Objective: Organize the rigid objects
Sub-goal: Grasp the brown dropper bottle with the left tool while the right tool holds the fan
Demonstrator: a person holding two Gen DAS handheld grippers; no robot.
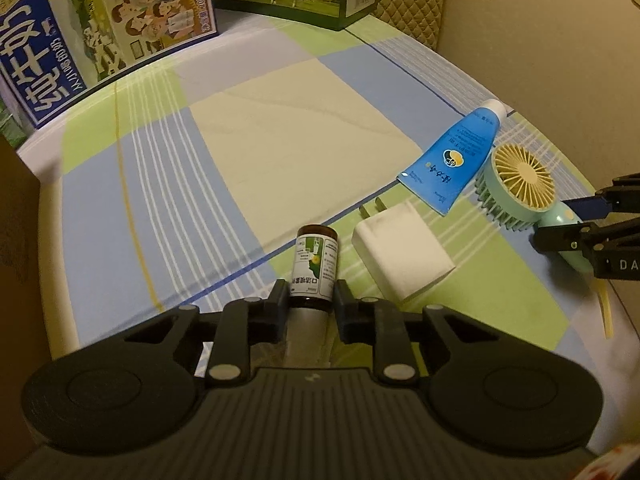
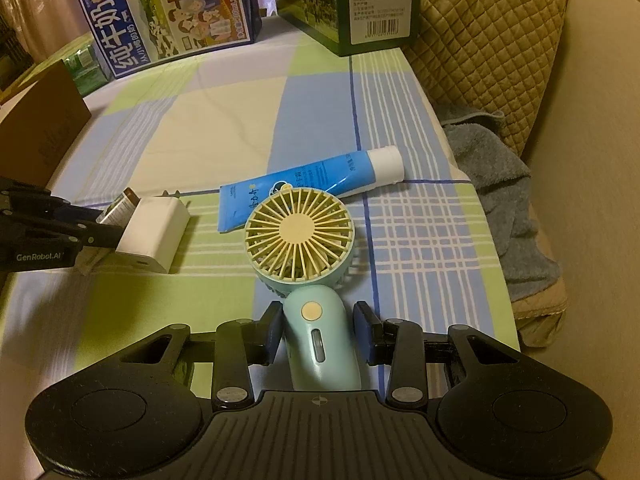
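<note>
Left wrist view shows the small brown bottle (image 1: 313,268) lying on the plaid sheet (image 1: 160,184), at 6 o'clock in the picture, its dark cap toward 12 o'clock. The left gripper (image 1: 313,294) has its fingers (image 1: 280,296) narrow and pressed on both sides of the bottle's lower part; it is holding the bottle. Just beside the bottle, at 3 o'clock of it, lies the white charger (image 1: 400,260) with its two prongs pointing toward 11 o'clock. Farther, toward 2 o'clock, the blue tube (image 1: 456,156) lies flat with its white cap away from the camera, and the fan (image 1: 520,184) lies next to it.

From the right wrist view, the fan's mint handle (image 2: 320,336) sits between the fingers of the right gripper (image 2: 318,330). The left finger (image 2: 272,332) looks to touch the handle, while at the right finger a thin gap seems to show, so I cannot tell if the grip is firm. The yellow grille faces up, and the tube's flat end is touching or slightly under the fan head at 11 o'clock.

At the far edge of the sheet stand a blue milk carton box (image 2: 168,12) and a green box (image 2: 360,4). A grey towel (image 2: 496,200) lies off the sheet at 3 o'clock, against a quilted cushion (image 2: 488,40).
</note>
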